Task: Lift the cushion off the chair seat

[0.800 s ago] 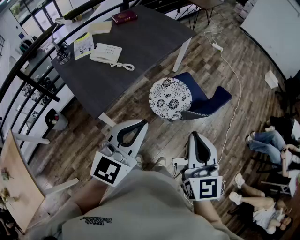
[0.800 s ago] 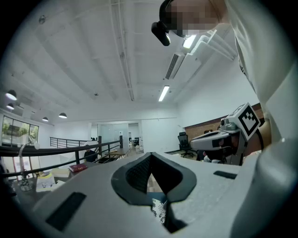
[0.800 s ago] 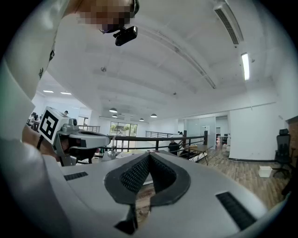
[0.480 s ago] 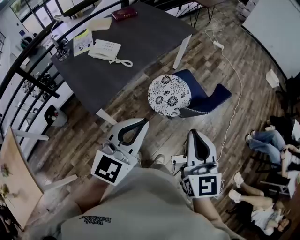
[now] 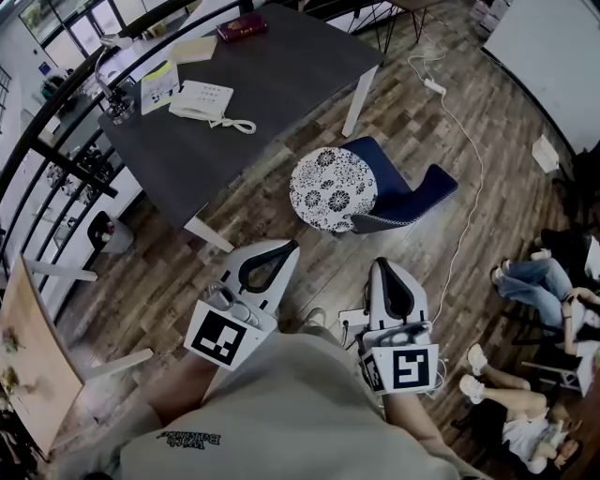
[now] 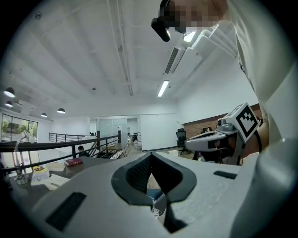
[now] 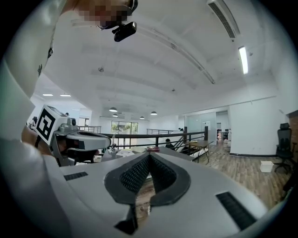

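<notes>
A round white cushion with a dark flower pattern (image 5: 333, 188) lies on the seat of a low blue chair (image 5: 417, 195) on the wooden floor. Both grippers hang close to my body, well short of the chair, and point toward it. My left gripper (image 5: 284, 247) is shut and empty; its tips meet in the left gripper view (image 6: 150, 155). My right gripper (image 5: 387, 263) is also shut and empty, with its jaws closed in the right gripper view (image 7: 149, 155). Neither touches the cushion.
A dark table (image 5: 281, 84) stands beyond the chair with a white telephone (image 5: 202, 98), a red book (image 5: 241, 28) and papers. A white cable and power strip (image 5: 433, 87) run across the floor on the right. People sit at far right (image 5: 530, 281). A black railing (image 5: 56, 159) runs along the left.
The chair and cushion have drifted slightly left and up in the head view. Both grippers stay shut near my body, the right one shifted a little left.
</notes>
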The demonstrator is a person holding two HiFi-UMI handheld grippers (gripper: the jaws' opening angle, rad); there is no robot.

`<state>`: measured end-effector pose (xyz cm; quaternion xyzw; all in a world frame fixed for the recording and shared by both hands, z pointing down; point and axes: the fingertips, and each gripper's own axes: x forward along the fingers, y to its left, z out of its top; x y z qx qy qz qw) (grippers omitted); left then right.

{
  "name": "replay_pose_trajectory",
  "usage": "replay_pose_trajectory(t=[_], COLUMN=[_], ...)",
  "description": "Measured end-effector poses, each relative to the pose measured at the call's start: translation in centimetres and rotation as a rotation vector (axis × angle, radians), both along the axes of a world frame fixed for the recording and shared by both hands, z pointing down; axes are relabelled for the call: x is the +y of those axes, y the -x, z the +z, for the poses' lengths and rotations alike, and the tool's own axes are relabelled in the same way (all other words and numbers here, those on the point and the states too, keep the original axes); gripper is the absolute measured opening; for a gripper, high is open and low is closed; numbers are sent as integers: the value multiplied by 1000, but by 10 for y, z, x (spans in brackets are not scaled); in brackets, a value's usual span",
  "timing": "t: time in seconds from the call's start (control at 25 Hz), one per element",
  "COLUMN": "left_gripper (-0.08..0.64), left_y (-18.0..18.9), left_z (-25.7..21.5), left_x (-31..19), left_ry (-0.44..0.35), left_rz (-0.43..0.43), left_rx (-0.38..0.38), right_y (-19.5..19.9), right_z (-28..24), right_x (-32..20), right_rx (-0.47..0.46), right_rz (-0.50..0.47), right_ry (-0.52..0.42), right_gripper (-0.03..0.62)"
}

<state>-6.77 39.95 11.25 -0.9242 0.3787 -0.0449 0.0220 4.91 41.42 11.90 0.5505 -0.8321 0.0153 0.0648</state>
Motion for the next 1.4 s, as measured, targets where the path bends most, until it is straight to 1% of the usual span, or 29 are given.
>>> replay_pose_trajectory(t=[0.24,0.6,0.68,0.72,0.8,0.84,0.88,0.96,1.12,1.24,1.4], left_gripper=[5,5,5,5,5,5,5,5,5,5,5], left_y=[-23,-53,-58,-60,-60,-60,-60,-60,-54,-50,-47], left_z=[4,4,6,7,8,7,6,4,9,18,17], left_x=[3,8,10,10,10,9,7,-1,-27,-52,-93], left_ry=[8,-12,-27,-41,-75,-86,-94,-98,-77,-52,-32], left_rz=[-17,-70,-62,-54,-45,-47,-48,-39,-34,-28,-37], left_rx=[-6,-16,-44,-78,-173,-204,-216,-201,-128,-105,-72], right_y=[-21,-58,-60,-60,-57,-56,-55,-53,-48,-44,-41], right_z=[6,5,4,3,4,5,5,7,11,14,19], right_x=[1,-2,-5,-7,-9,-11,-12,-17,-39,-61,-96], right_rx=[-6,-21,-24,-25,-29,-29,-29,-24,-13,-13,-9], right_rz=[-19,-35,-36,-40,-48,-52,-55,-58,-55,-38,-32], right_ry=[-1,-46,-60,-61,-57,-54,-52,-47,-51,-47,-32], right_gripper=[2,2,2,2,2,2,2,2,2,2,2])
